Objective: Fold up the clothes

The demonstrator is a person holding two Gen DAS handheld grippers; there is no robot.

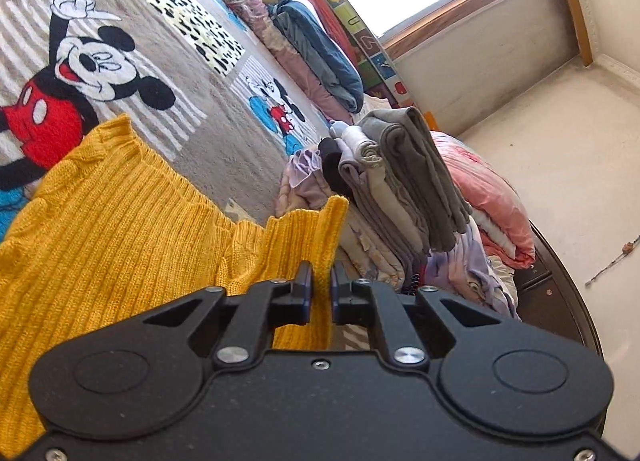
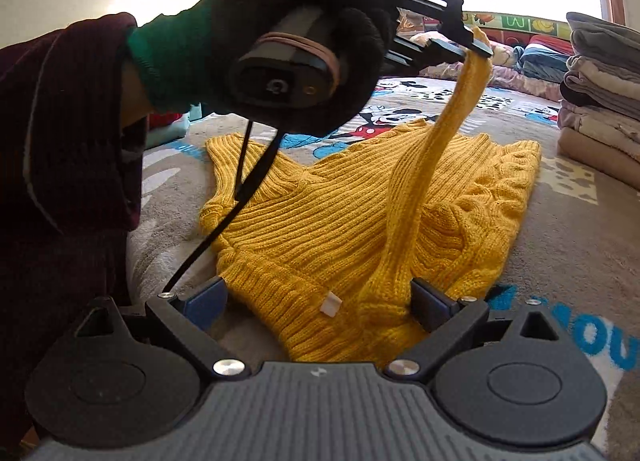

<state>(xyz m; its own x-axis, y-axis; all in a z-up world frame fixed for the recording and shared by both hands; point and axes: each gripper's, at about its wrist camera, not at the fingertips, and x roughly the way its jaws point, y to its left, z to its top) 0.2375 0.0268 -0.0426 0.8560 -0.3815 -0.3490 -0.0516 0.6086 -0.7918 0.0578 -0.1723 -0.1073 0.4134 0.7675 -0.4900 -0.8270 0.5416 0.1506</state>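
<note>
A yellow knit sweater [image 2: 320, 217] lies on the Mickey Mouse blanket [image 2: 560, 269]. My left gripper [image 1: 320, 281] is shut on the sweater's sleeve cuff [image 1: 316, 221] and holds it raised; in the right wrist view that gripper [image 2: 478, 45] is high above the blanket with the sleeve [image 2: 432, 149] stretched up to it. My right gripper [image 2: 320, 301] is open and low, its fingers on either side of the sweater's near ribbed edge with a small white tag [image 2: 331, 305].
A stack of folded clothes [image 1: 400, 181] [image 2: 600, 101] stands on the bed beside the sweater. Pillows and bedding [image 1: 304, 33] line the far edge under a window. A dark wooden bed frame [image 1: 560, 293] and a wall lie beyond.
</note>
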